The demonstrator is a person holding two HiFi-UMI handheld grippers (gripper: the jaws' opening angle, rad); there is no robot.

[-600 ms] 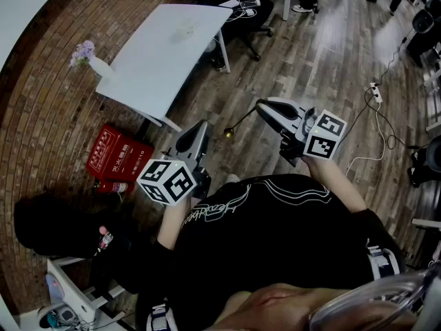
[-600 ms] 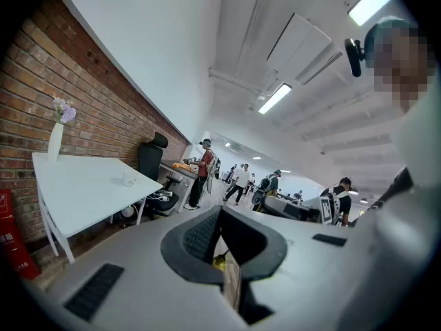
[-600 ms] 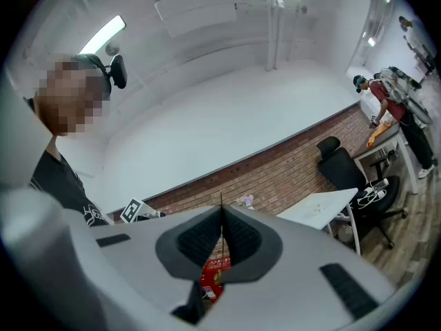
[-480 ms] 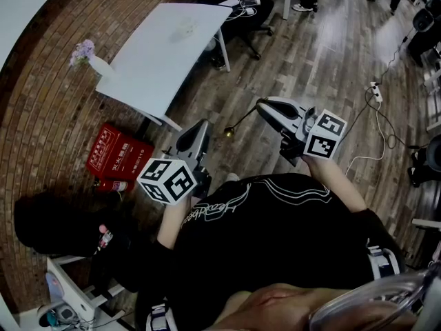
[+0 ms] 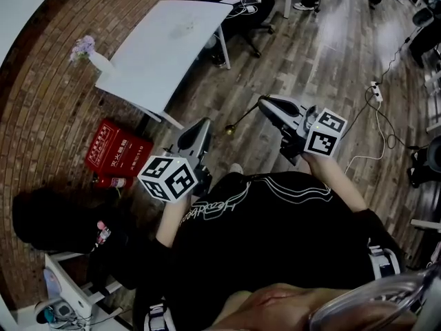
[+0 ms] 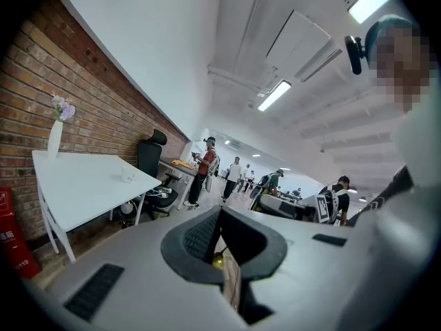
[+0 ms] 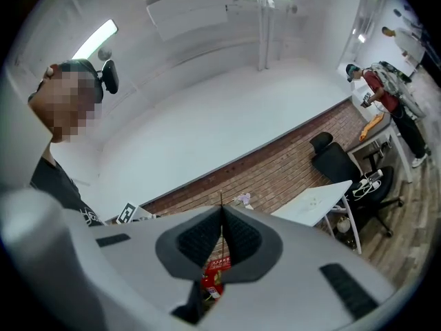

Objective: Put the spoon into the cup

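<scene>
My right gripper (image 5: 262, 104) is shut on the thin dark handle of the spoon (image 5: 241, 119), whose golden end hangs out over the wooden floor. In the right gripper view the handle's tip (image 7: 221, 200) sticks up between the closed jaws of the right gripper (image 7: 221, 214). My left gripper (image 5: 199, 127) is held beside it, shut and empty; the left gripper (image 6: 219, 216) shows the spoon's golden end (image 6: 217, 259) through the gap behind its pads. A small white cup (image 5: 186, 27) stands on the white table (image 5: 155, 57), far from both grippers, also as the cup (image 6: 127, 176).
A vase with purple flowers (image 5: 86, 52) stands at the table's wall-side corner. Red boxes (image 5: 114, 150) lie on the floor by the brick wall. A black office chair (image 5: 244, 12) is beyond the table. A power strip with cable (image 5: 375, 92) lies on the floor at right. People stand in the background (image 6: 205, 169).
</scene>
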